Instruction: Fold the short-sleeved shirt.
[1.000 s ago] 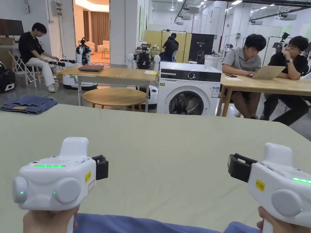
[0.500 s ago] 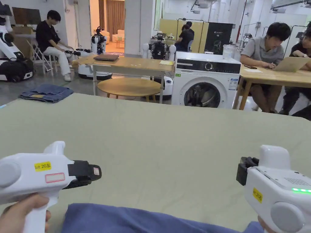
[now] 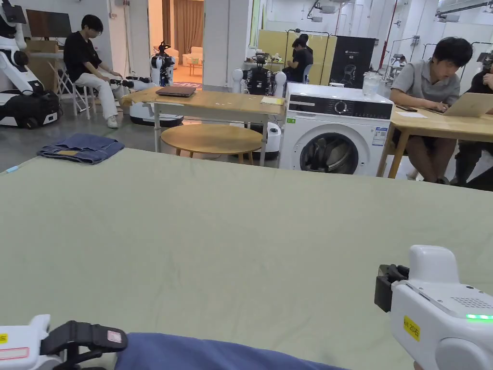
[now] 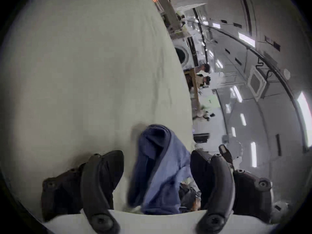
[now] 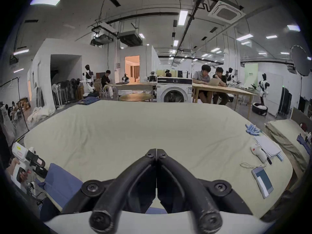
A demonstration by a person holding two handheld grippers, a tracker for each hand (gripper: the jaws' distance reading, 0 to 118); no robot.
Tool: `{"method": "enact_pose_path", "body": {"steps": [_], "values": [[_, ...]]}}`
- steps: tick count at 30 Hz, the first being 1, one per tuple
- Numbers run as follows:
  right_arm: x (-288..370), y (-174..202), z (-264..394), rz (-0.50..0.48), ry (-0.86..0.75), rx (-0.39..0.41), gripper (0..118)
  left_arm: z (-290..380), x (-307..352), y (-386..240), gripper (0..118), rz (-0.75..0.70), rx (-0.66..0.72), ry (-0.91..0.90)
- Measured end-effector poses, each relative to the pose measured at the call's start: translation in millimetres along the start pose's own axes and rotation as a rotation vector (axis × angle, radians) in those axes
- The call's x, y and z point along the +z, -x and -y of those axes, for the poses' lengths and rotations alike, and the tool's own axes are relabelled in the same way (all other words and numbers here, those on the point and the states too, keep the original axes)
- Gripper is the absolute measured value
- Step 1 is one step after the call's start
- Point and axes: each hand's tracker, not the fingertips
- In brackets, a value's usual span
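Note:
A blue short-sleeved shirt (image 3: 216,354) lies bunched at the near edge of the pale green table (image 3: 240,226). My left gripper (image 3: 113,349) is low at the shirt's left end, turned on its side. In the left gripper view its jaws stand wide apart, open (image 4: 157,163), and a fold of the shirt (image 4: 158,170) rises between them without either jaw pressing it. My right gripper (image 3: 383,289) hovers over the table at the near right. Its jaws meet at the tips (image 5: 156,151), shut on nothing. The right gripper view has the shirt (image 5: 62,183) and the left gripper (image 5: 36,163) at its lower left.
A folded denim garment (image 3: 81,148) lies on the table's far left corner. A phone (image 5: 262,181), a white device (image 5: 258,153), papers (image 5: 266,144) and small blue items (image 5: 252,130) sit along the table's right side. A washing machine (image 3: 334,132) and seated people are beyond the far edge.
My left gripper has turned onto its side, dropped low and gone to the shirt's left end. The right gripper has barely moved. The head camera has swung a little.

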Motion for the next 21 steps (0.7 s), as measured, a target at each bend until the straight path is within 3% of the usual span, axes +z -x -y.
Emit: {"method": "enact_pose_path", "body": {"steps": [2, 3, 4, 5, 6, 7, 10, 16, 21], "values": [[-3.4, 5.1, -1.2, -0.009, 0.008, -0.01, 0, 2.1, -26.5, -6.6, 81, 0.109, 0.009, 0.064], [-2.7, 6.8, -1.0, -0.013, 0.01, -0.009, 0, 4.6, -40.8, -9.2, 70, 0.101, 0.016, 0.108], [-2.8, 9.4, -0.8, -0.015, 0.011, -0.004, 0, 6.4, -50.5, -12.8, 51, 0.092, 0.005, 0.134], [-2.7, 11.8, -0.6, -0.016, 0.013, 0.003, 0, 7.7, -62.3, -17.1, 20, 0.032, -0.027, 0.15], [-2.2, 13.4, -0.4, -0.018, 0.014, 0.008, 0, 9.2, -72.7, -22.0, 9, -0.041, -0.065, 0.165], [-0.2, 13.7, -0.2, -0.021, 0.015, 0.012, 0, 10.7, -81.7, -26.2, 9, -0.126, -0.1, 0.164], [2.4, 14.7, -0.5, -0.02, 0.01, 0.022, 0, -7.0, -76.0, -27.1, 8, -0.069, -0.081, 0.147], [3.0, 10.8, -3.5, -0.014, 0.006, 0.008, 0, -12.5, -51.6, -43.1, 7, -0.238, -0.196, 0.107], [8.9, 7.7, -4.5, -0.013, -0.006, 0.013, 0, -18.7, -3.7, -42.9, 7, -0.314, -0.176, 0.017]]}}
